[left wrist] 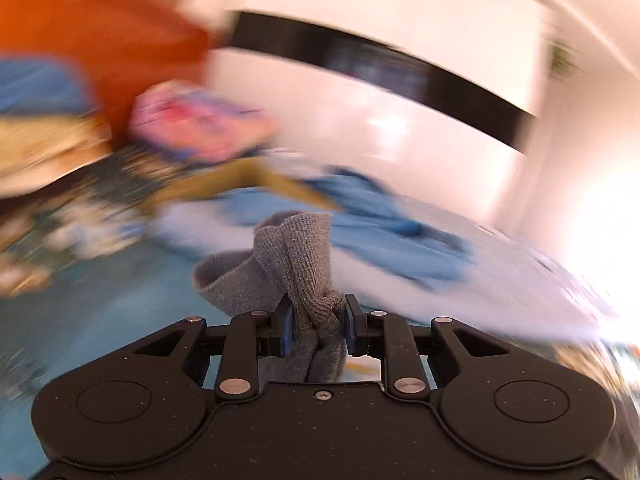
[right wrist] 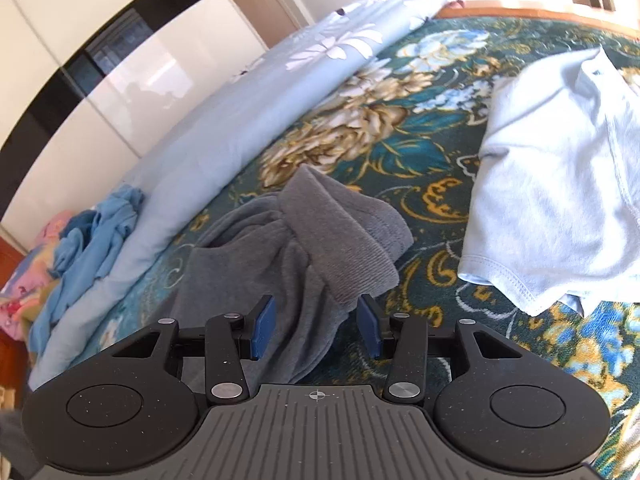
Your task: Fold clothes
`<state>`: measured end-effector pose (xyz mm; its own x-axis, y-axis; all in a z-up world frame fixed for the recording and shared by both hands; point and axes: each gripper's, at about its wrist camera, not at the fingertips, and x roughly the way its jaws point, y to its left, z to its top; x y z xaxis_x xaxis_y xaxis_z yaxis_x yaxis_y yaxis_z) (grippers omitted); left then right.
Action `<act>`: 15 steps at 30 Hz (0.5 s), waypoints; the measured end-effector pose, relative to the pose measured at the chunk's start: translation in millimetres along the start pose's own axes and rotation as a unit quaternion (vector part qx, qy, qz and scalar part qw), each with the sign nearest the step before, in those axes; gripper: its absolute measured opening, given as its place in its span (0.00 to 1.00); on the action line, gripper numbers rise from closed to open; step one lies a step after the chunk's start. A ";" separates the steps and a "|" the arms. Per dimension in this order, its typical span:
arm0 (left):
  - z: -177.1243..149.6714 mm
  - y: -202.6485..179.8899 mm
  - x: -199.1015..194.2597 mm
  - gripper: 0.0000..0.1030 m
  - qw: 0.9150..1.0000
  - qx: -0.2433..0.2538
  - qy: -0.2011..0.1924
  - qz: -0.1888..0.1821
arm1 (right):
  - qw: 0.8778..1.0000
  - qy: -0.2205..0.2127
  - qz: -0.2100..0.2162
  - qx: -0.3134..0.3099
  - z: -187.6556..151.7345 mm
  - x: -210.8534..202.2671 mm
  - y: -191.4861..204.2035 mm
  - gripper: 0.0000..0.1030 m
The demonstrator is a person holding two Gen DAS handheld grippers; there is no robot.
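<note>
Fingers first: the left gripper [left wrist: 318,330] is clenched on a bunched grey sock [left wrist: 298,264], its blue pads [left wrist: 286,330] pressing the knit from both sides, and the fabric stands up ahead of them, lifted off the bed. On the right gripper [right wrist: 316,326] the fingers are released; their blue pads [right wrist: 264,328] stand apart with a loose heap of grey socks [right wrist: 304,236] lying between and beyond them, and neither pad presses the cloth.

Under everything lies the bed, covered by a dark teal spread [right wrist: 404,140] with gold and white flowers. A pale blue quilt [right wrist: 224,120] with white blossoms runs along its far left side. Behind it stands a glossy white wardrobe [right wrist: 132,80] crossed by a black band. To the right of the grey heap, near but apart, a white shirt [right wrist: 560,200] lies rumpled on the spread. At the left end of the quilt sits a crumpled blue garment [right wrist: 96,240], with pink printed cloth [right wrist: 24,272] beside it. The left view is badly smeared, so its background is only colours.
</note>
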<state>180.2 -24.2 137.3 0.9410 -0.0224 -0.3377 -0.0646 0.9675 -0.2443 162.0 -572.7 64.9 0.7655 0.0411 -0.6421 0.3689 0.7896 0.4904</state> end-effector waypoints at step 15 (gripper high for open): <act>-137.8 -208.6 50.0 0.46 0.953 0.237 0.141 -0.124 | 0.999 0.036 0.020 -0.002 -18.2 10.5 -1.9 0.40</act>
<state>194.9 -261.9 46.1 0.7771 -0.2674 -0.5698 0.3688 0.9270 0.0681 159.8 -562.6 46.6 0.7390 0.1164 -0.6635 0.3371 0.7890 0.5138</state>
